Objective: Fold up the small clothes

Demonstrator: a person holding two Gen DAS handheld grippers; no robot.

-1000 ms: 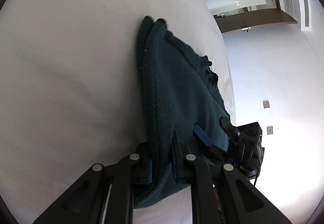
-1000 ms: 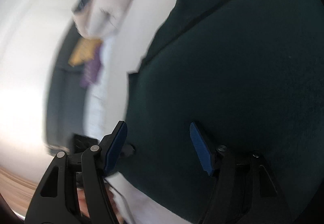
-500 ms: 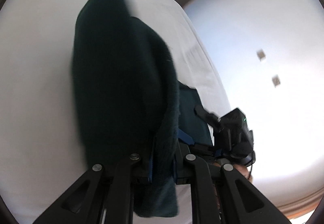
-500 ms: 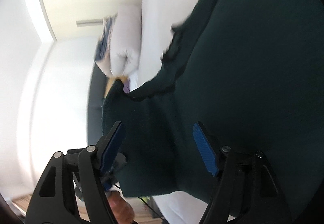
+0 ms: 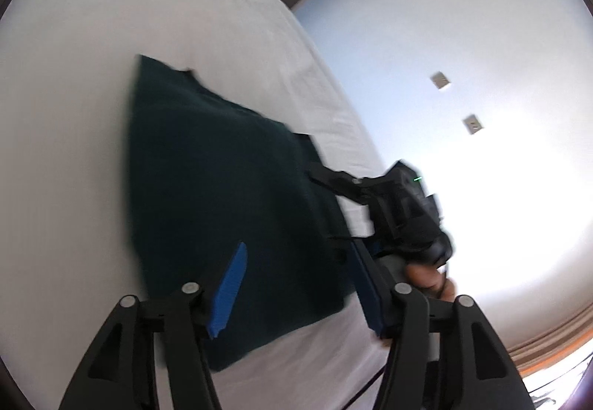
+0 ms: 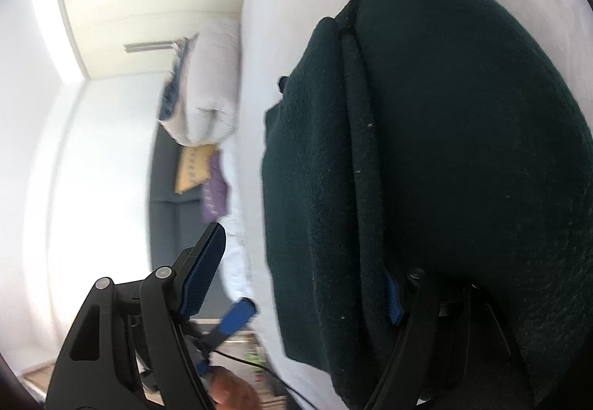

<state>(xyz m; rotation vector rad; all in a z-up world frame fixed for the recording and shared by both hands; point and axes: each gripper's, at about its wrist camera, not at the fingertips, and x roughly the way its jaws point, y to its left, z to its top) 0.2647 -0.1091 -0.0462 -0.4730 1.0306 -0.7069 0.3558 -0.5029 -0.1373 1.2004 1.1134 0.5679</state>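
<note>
Garment: a dark green fleece garment [image 5: 222, 187], folded over on itself, lies on the white bed [image 5: 74, 113].

Left wrist view
- Left gripper [image 5: 296, 295]: jaws opening — the blue pads stand apart above the near part of the cloth and do not press on it.
- Garment place: spread flat from mid-bed down to the near edge, its far corner pointing up the sheet.
- Right gripper [image 5: 385, 202]: seen at the right edge of the garment, a person's hand [image 5: 426, 276] around its handle; picture blurred there.
- Background: pale wall with two small wall plates [image 5: 441, 80].

Right wrist view
- Right gripper [image 6: 300, 280]: jaws released and wide; the right finger is partly hidden under a fold of the fleece [image 6: 426, 150], the left finger is clear of it — nothing is pinched.
- Garment layers: two stacked folds with a seam edge running between them.
- Left gripper [image 6: 229, 324]: blue pad visible low, beside the bed edge.
- Beyond the bed: a rolled white duvet [image 6: 211, 83], a yellow cushion [image 6: 192, 165] and a purple cushion [image 6: 215, 195] on a dark sofa [image 6: 166, 187].
</note>
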